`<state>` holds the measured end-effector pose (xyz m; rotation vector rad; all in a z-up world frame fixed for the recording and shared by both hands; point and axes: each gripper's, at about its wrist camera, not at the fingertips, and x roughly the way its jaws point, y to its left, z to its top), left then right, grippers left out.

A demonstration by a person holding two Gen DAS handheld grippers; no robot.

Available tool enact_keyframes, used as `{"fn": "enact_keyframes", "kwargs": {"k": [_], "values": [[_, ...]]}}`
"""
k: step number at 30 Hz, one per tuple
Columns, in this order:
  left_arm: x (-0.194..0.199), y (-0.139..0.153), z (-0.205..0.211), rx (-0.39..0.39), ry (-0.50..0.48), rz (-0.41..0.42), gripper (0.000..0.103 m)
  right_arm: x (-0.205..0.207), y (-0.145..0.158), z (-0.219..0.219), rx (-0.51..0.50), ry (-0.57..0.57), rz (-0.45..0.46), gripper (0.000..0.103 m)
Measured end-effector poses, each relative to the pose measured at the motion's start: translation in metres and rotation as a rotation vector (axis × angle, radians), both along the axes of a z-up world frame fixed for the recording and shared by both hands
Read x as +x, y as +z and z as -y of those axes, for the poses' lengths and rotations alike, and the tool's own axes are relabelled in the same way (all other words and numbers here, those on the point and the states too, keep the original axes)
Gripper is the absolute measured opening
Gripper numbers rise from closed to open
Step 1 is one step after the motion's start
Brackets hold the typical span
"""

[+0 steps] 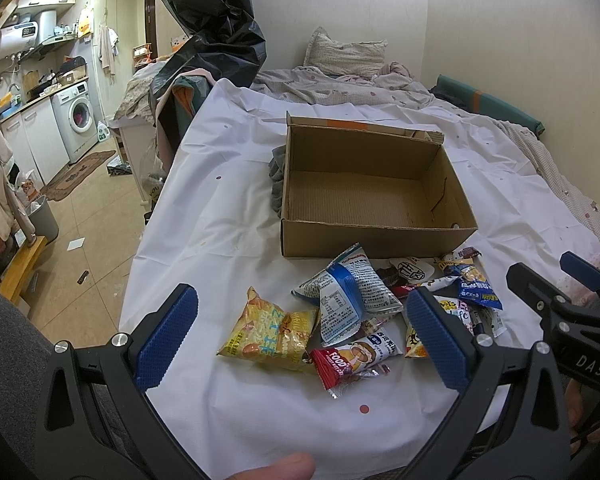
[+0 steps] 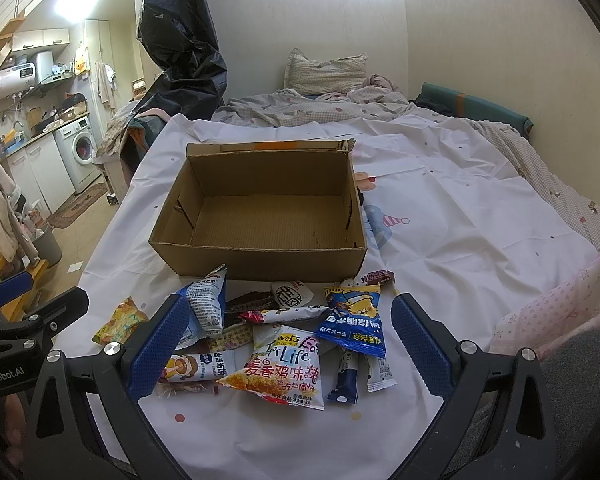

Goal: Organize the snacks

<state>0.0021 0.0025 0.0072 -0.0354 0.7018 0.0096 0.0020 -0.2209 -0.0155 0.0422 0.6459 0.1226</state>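
An open, empty cardboard box (image 1: 364, 200) (image 2: 260, 208) sits on the white sheet. Several snack packets lie in a pile in front of it: a yellow bag (image 1: 268, 332) (image 2: 120, 320), a blue-and-white bag (image 1: 344, 300) (image 2: 206, 304), a red-and-white packet (image 1: 352, 358), a white chicken-snack bag (image 2: 284, 364) and a blue packet (image 2: 354, 320) (image 1: 478, 286). My left gripper (image 1: 300, 340) is open above the near pile, holding nothing. My right gripper (image 2: 288, 344) is open above the packets, holding nothing. Each gripper shows at the edge of the other's view.
The white sheet (image 1: 228, 208) covers a bed with a rumpled duvet and a pillow (image 1: 344, 54) at the back. A black plastic bag (image 1: 212, 32) hangs at the back left. The bed's left edge drops to a tiled floor with a washing machine (image 1: 78, 118).
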Motion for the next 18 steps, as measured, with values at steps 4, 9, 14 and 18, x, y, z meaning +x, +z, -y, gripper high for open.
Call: {"fn": "enact_keyframes", "kwargs": {"k": [4,9,14,18], "values": [[-0.0001,-0.0001,0.0,0.0,-0.001,0.0,0.103,0.0002,0.0,0.0,0.0,0.0,0.0,0.103],[0.0004,0.0005,-0.0002,0.001,-0.003,0.001,0.103,0.0001,-0.0002,-0.0001,0.0,-0.001,-0.001,0.103],[0.001,0.0012,-0.0002,0.004,0.002,0.003,0.103,0.0004,-0.0004,0.0001,0.0,-0.001,0.0,0.103],[0.0014,0.0003,-0.0005,0.003,0.009,0.002,0.103,0.0035,-0.0018,0.0004,0.005,-0.001,-0.005,0.103]]}}
